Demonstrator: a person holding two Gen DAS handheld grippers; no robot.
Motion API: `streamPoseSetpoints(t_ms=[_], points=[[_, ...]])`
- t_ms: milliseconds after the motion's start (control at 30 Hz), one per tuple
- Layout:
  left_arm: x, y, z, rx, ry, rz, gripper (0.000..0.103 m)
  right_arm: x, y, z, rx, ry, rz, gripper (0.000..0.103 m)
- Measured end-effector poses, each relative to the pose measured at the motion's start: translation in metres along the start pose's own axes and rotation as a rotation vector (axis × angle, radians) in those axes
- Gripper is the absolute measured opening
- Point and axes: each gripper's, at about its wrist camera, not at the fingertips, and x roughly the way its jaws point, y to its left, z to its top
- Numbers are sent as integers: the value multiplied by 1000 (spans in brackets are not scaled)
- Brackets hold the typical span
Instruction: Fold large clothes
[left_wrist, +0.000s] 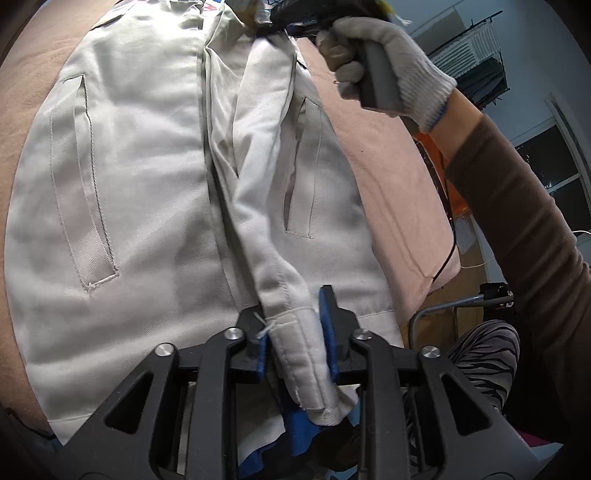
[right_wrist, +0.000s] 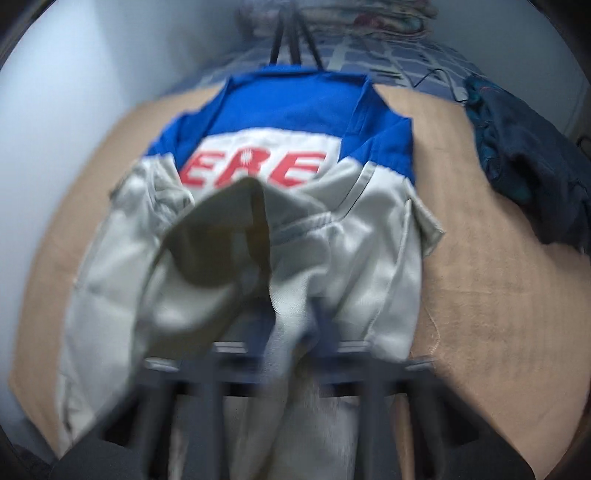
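Lying flat on a tan cloth surface (left_wrist: 388, 177), pale grey jacket (left_wrist: 147, 192) with blue shoulders; long axis running 6 to 12 o'clock in both views. Collar end at 12 in the right wrist view, red letters (right_wrist: 255, 170) just below the blue yoke; hem end at 6 in the left wrist view. Sleeve (left_wrist: 273, 229) laid along that axis over the front, cuff toward 6. Left gripper (left_wrist: 295, 332) clenched on the sleeve cuff, blue pads pressing either side. Right gripper (right_wrist: 291, 350) blurred at 6 o'clock, clamped on a bunched fold of grey fabric. Gloved hand (left_wrist: 380, 55) at 1 o'clock in the left wrist view, wrapped around the other tool's handle. Dark bundle of clothing (right_wrist: 532, 166) at 2 o'clock, beside the jacket.
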Motion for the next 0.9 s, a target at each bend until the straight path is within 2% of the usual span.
streamPoseSetpoints(t_ms=[100,200,300,367,400,467,533,600,667,700,767,900], points=[[1,-2,0,-3,5,-28,17,-18,7,7,8,-68,46,3],[5,-7,3,-9,17,-52,15,-22,32,17,-79,-86,23,3],[12,-10,4,3,29,-43,15,16,59,23,-138,-15,26,5],[13,-10,5,3,31,-34,15,38,65,17,-161,31,-23,9],[12,-10,6,-1,31,-34,15,37,64,14,-160,23,-27,10],[11,-9,6,-14,31,-39,15,27,54,14,-107,14,34,18],[6,-7,6,-12,25,-36,15,-2,34,7,-30,-22,147,22],[4,-10,3,-6,16,-26,15,-39,17,-10,11,-83,187,24],[1,-10,0,-10,8,-12,15,-75,1,-42,35,-124,199,35],[0,-8,-3,-12,6,-11,15,-86,-3,-55,41,-132,195,46],[-4,-8,-6,-6,-3,5,15,-109,-14,-101,62,-140,184,53],[-15,-5,-16,-21,-22,21,16,-118,-19,-195,137,-25,263,53]])
